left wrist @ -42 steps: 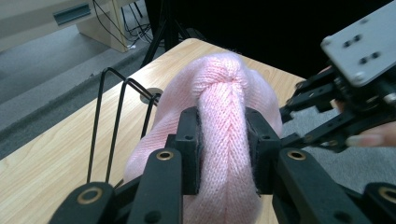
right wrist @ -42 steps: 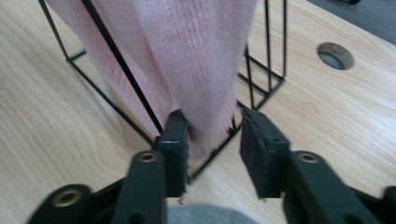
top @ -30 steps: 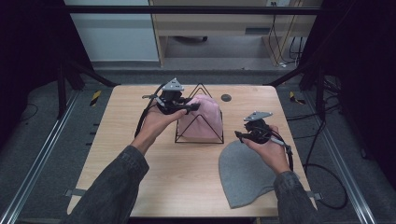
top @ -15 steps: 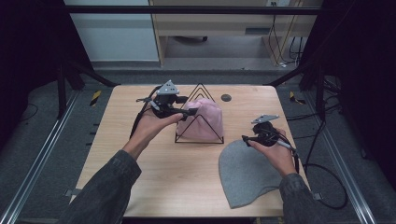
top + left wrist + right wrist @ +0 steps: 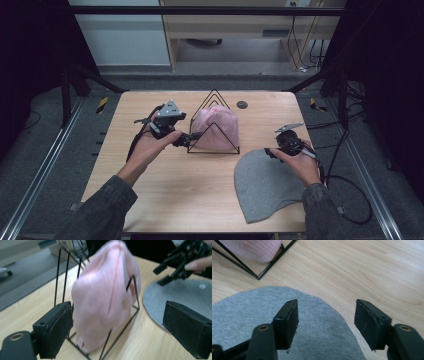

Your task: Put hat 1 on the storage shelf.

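Hovering over the grey hat [image 5: 265, 185] lying flat on the tabletop [image 5: 200, 200], the right gripper [image 5: 272, 151] stood open and empty; a shallow bite might have dragged the cloth. Its crown pointed toward the rack [image 5: 214, 131] holding the pink hat [image 5: 217, 127], which the left gripper [image 5: 192, 137], jaws just opening, could have tipped.
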The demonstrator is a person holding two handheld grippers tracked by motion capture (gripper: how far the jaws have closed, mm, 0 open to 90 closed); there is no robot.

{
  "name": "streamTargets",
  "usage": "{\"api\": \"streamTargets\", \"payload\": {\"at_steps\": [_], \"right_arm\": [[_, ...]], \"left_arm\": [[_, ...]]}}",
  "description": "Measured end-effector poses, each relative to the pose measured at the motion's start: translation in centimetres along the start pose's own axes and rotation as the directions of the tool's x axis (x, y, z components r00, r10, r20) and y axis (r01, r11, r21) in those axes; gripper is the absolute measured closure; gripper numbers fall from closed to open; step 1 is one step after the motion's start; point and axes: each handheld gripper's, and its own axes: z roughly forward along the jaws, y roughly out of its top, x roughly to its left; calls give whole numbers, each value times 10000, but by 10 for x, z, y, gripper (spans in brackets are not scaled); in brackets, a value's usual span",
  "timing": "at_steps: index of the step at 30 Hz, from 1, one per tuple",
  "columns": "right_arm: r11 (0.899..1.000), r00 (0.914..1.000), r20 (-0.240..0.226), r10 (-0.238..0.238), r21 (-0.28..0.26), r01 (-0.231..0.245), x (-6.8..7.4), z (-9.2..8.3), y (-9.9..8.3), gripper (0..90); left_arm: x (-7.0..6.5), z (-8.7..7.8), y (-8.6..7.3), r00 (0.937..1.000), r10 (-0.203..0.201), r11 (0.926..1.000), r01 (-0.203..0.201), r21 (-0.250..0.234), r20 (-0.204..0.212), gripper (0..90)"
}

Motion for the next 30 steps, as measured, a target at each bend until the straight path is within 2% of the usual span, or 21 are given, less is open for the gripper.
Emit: {"api": "streamTargets", "payload": {"at_steps": [2,14,20,24,27,30], "right_arm": [[9999,10000,2,52,94,-52,-1,2,-1,397],[9993,9999,-109,63,357,-59,-9,7,-10,484],[9990,9999,-106,125,423,-121,-12,6,-14,513],[9990,9999,-141,55,437,-49,-14,6,-16,535],[9988,9998,-142,138,472,-131,-15,6,-17,540],[9987,9995,-187,244,462,-236,-17,5,-19,536]], "left_arm": [[-1,-1,-7,10000,-16,9999,15,105,52,84],[0,-7,-46,9991,-119,9979,144,626,-415,92],[5,-12,-75,9964,-350,9954,417,867,-774,98],[13,-16,-98,9924,-548,9904,681,1202,-1103,110],[18,-20,-109,9902,-787,9856,946,1403,-1151,114],[21,-23,-119,9873,-708,9800,954,1744,-1419,114]]}}
